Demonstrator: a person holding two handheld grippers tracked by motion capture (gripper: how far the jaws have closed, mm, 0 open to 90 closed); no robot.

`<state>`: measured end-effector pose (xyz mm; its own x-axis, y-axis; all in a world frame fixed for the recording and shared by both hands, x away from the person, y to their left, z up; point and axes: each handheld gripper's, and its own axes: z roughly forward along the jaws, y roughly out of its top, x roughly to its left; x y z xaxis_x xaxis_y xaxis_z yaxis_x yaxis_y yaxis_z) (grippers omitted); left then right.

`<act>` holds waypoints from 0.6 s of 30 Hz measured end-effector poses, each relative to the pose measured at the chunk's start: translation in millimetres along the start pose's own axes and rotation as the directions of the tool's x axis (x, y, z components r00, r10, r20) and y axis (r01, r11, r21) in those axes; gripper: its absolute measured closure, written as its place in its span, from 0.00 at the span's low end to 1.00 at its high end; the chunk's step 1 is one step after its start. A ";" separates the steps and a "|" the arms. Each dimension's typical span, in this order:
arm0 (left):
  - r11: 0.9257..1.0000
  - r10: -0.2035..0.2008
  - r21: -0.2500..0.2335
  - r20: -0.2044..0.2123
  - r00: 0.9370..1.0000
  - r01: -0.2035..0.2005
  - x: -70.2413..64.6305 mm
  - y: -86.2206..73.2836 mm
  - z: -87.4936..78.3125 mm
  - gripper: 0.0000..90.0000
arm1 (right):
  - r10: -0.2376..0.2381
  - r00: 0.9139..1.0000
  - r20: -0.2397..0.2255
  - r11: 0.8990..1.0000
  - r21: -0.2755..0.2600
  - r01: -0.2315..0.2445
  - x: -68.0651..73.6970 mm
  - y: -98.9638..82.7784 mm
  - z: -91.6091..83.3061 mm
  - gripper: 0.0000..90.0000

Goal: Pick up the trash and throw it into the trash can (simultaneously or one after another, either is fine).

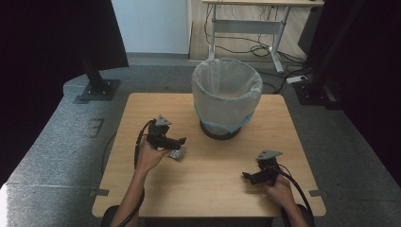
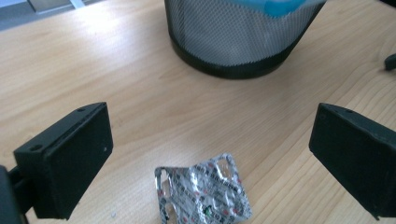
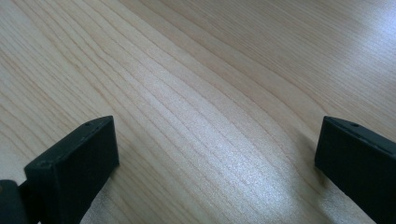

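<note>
Left gripper [image 2: 210, 158]: I am holding its jaws wide apart, gripping nothing, just above the blister pack.
Blister pack [image 2: 201, 192]: it is lying flat on the wooden table [image 2: 140, 93], crumpled and silvery, between my left jaws and touching neither; in the high view the blister pack [image 1: 178, 153] is sitting right at the tip of my left gripper [image 1: 178, 142].
Left hand [image 1: 150, 156]: it is gripping the tool from behind, near the table's left half.
Right gripper [image 3: 215, 158]: I am keeping its jaws spread too, with bare wood between them; in the high view it [image 1: 247, 176] is resting low near the front right of the table, well apart from the pack.
Bin [image 1: 226, 97]: a mesh wastebasket lined with a pale bag is standing upright at the far middle of the table, beyond the pack and near it.
</note>
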<state>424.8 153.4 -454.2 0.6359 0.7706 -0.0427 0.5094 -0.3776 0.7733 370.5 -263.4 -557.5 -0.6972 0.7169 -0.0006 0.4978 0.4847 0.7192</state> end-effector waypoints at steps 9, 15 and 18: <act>1.000 -0.026 0.013 -0.003 1.000 0.026 1.2 -23.4 11.5 0.00 | 0.000 1.000 -0.001 1.000 0.001 0.000 -0.1 0.0 0.0 0.00; 0.999 -0.046 0.024 0.013 0.999 0.045 2.1 -35.3 22.0 0.00 | 0.000 1.000 0.000 1.000 0.002 0.000 0.0 0.0 -0.1 0.00; 0.998 -0.049 0.038 0.010 0.999 0.049 2.7 -40.1 26.7 0.00 | -0.001 1.000 0.000 1.000 0.000 0.001 -0.1 0.0 0.0 0.00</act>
<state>421.5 156.9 -502.2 0.6156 0.7833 -0.0866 0.5616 -0.3590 0.7455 370.5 -263.4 -557.6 -0.6981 0.7160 -0.0013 0.4971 0.4859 0.7189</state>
